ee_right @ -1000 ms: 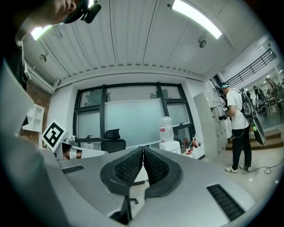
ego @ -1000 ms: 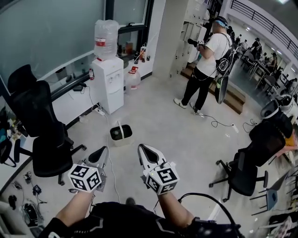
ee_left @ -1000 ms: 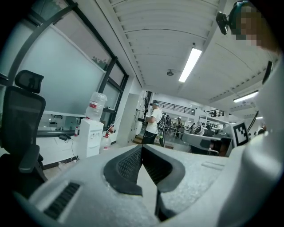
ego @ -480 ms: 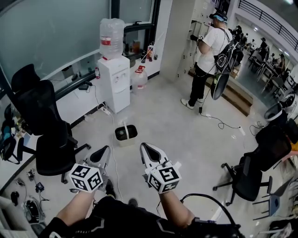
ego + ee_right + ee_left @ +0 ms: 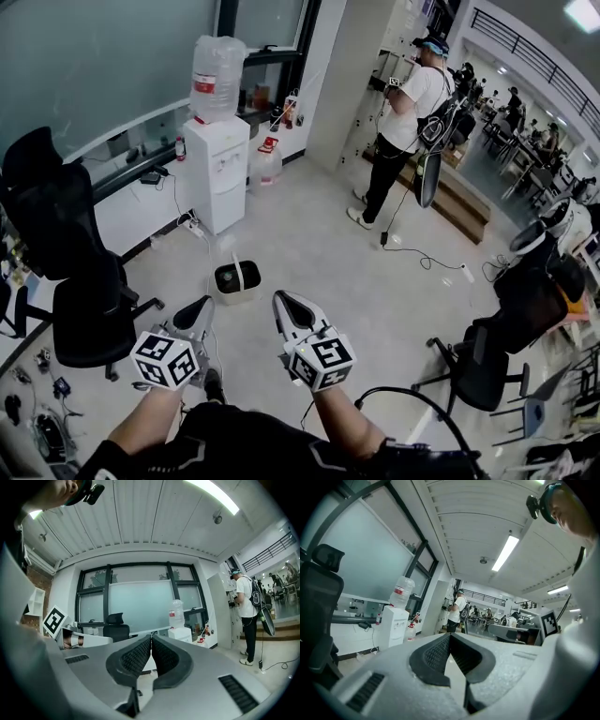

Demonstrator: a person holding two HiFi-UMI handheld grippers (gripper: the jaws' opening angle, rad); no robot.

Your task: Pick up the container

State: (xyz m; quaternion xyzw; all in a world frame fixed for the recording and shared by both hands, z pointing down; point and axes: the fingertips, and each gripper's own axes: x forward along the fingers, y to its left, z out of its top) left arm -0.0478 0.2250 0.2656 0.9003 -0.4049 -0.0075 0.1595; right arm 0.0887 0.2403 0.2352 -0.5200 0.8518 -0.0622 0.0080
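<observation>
Ahead of left tongs, right tongs, container on floor, untouched

The left tongs and right tongs are matt, speckled grey plastic with black ribbed pads. The container looks like smooth plastic. The pale floor is faintly glossy. The water bottle is clear plastic.

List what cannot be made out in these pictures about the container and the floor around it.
- Container: head view, too small to tell its contents.
- Floor near it: hidden by the left gripper and right gripper in their own views.
- Black chair: head view, cut off by the left edge.
</observation>
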